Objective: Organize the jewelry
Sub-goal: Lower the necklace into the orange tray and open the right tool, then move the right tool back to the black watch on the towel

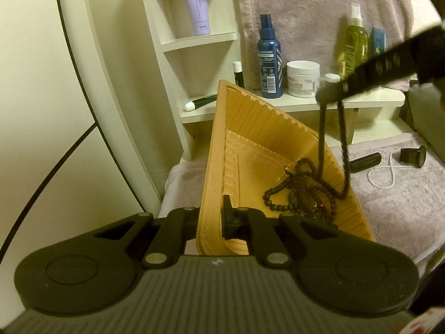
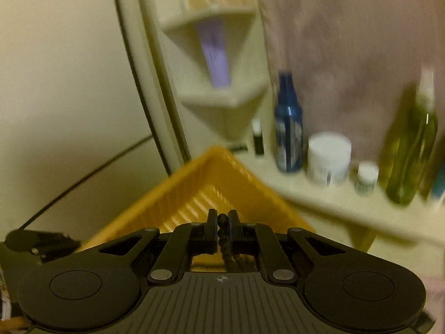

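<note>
Two closed grippers, one loose necklace over our tilted tray.
Our left gripper [image 1: 221,217] clamps the tray [image 1: 250,128] wall; our right gripper [image 2: 222,220] pinches the bead necklace [image 1: 303,192], which could snag or spill out.

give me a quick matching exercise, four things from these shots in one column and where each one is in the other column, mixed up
Things:
1. dark bead necklace
2. pearl strand
3. lilac tube
4. white cream jar

Places:
A. upright on an upper shelf of the corner unit
B. on the pink towel, right of the basket
C. on the low shelf, right of the blue spray bottle
D. partly piled in the orange basket, partly hanging from the right gripper

Pairs: 1-D, 2-B, 3-A, 4-C
</note>
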`<state>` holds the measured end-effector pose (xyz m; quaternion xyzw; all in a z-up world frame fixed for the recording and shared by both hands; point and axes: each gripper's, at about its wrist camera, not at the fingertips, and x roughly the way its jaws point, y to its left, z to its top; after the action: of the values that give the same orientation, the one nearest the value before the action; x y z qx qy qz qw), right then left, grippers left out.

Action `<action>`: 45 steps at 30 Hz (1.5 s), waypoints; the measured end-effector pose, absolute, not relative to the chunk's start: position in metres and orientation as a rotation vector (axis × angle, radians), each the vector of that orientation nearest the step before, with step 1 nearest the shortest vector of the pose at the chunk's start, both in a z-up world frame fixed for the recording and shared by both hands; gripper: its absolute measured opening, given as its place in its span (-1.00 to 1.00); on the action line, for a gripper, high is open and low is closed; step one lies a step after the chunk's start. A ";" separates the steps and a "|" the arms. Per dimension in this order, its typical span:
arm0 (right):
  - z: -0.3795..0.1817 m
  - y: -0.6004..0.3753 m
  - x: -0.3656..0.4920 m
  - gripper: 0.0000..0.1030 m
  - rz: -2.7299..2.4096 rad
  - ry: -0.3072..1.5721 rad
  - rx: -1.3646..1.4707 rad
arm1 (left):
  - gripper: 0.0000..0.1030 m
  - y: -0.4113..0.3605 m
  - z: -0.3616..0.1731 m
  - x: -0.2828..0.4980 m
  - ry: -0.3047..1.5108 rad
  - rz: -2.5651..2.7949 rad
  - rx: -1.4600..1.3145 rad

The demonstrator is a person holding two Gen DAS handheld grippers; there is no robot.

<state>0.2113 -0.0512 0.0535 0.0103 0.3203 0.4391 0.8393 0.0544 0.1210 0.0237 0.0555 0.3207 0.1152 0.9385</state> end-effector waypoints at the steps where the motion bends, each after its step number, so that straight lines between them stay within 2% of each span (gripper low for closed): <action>1: 0.049 -0.052 0.213 -0.86 0.927 0.696 0.030 | -0.89 0.122 0.024 0.055 0.655 0.235 0.113; 9: 0.031 -0.055 0.215 -0.85 0.936 0.762 0.056 | -0.89 0.121 0.024 0.055 0.655 0.237 0.114; 10: 0.031 -0.055 0.216 -0.80 0.932 0.760 0.056 | -0.89 0.122 0.024 0.055 0.655 0.236 0.114; 12: 0.032 -0.057 0.215 -0.38 0.928 0.755 0.059 | -0.89 0.122 0.024 0.055 0.655 0.236 0.114; 13: 0.032 -0.059 0.214 -0.03 0.924 0.750 0.065 | -0.89 0.121 0.024 0.055 0.655 0.236 0.114; 14: 0.033 -0.061 0.213 0.04 0.919 0.741 0.071 | -0.89 0.122 0.024 0.055 0.655 0.236 0.114; 22: 0.030 -0.104 0.203 0.04 0.836 0.704 0.119 | -0.89 0.121 0.023 0.055 0.655 0.238 0.116; 34: -0.033 -0.202 0.165 0.04 0.514 0.739 0.197 | -0.89 0.119 0.023 0.055 0.657 0.239 0.123; 45: -0.060 -0.232 0.148 0.04 0.409 0.752 0.181 | -0.89 0.118 0.023 0.055 0.661 0.240 0.133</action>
<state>0.1484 -0.2324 -0.0595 0.0876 0.3644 0.1980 0.9058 0.0554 0.1178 0.0232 0.0652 0.3234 0.1176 0.9367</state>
